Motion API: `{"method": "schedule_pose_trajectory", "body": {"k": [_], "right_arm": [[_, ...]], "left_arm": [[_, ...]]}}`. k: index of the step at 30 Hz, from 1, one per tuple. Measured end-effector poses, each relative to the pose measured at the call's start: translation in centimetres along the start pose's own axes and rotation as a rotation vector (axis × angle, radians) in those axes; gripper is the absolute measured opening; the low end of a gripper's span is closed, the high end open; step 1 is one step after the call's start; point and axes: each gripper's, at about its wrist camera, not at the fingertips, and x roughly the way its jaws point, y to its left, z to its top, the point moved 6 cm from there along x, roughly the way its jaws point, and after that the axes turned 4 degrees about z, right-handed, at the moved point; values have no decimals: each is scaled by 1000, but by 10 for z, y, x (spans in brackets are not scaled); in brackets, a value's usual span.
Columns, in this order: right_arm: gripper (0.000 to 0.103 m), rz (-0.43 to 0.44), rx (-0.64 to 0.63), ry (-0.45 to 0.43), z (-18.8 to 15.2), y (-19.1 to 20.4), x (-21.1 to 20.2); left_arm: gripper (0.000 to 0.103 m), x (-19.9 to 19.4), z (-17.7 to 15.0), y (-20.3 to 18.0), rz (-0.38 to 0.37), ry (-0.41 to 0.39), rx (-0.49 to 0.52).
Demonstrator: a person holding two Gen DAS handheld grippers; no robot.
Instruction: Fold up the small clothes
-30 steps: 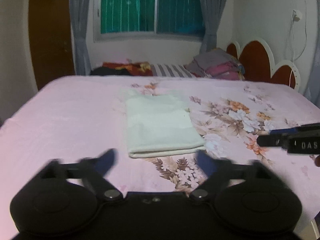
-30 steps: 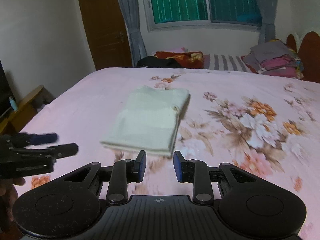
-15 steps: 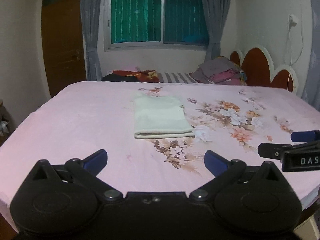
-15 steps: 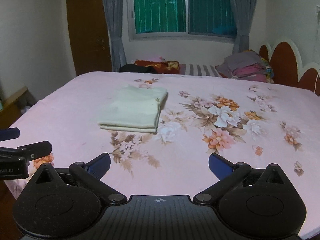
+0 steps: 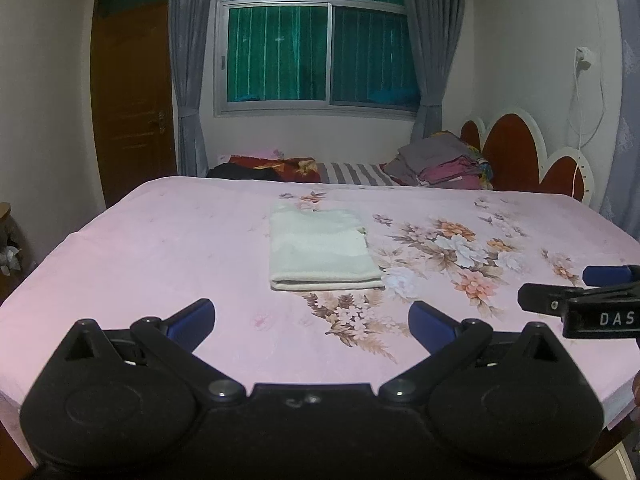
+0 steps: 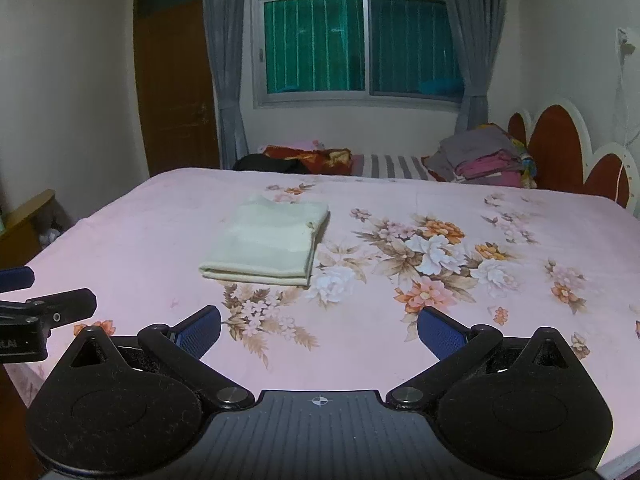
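A pale cream garment (image 5: 320, 248) lies folded into a neat rectangle on the pink floral bed sheet (image 5: 160, 248). It also shows in the right wrist view (image 6: 268, 244). My left gripper (image 5: 312, 322) is open and empty, held back near the bed's front edge, well short of the garment. My right gripper (image 6: 319, 328) is open and empty too, at the front edge, to the right of the garment. Each gripper shows at the side of the other's view: the right gripper (image 5: 584, 292) and the left gripper (image 6: 36, 300).
A pile of folded clothes (image 5: 444, 164) and dark and striped bedding (image 5: 304, 170) lie at the far side of the bed. A red scalloped headboard (image 5: 520, 152) stands at right. A brown door (image 5: 132, 96) and curtained window (image 5: 320, 40) are behind.
Both grippers pulled back from the folded garment toward the bed's front edge and rose. The right gripper went from nearly shut to wide open. The garment stayed flat.
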Motion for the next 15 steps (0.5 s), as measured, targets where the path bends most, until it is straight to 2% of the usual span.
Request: {"method": "schedule_pose_trajectory", "body": {"k": [15], "right_arm": [[103, -16, 30, -6, 1, -9, -7]], "left_arm": [[103, 2, 2, -7, -18, 2, 16]]}}
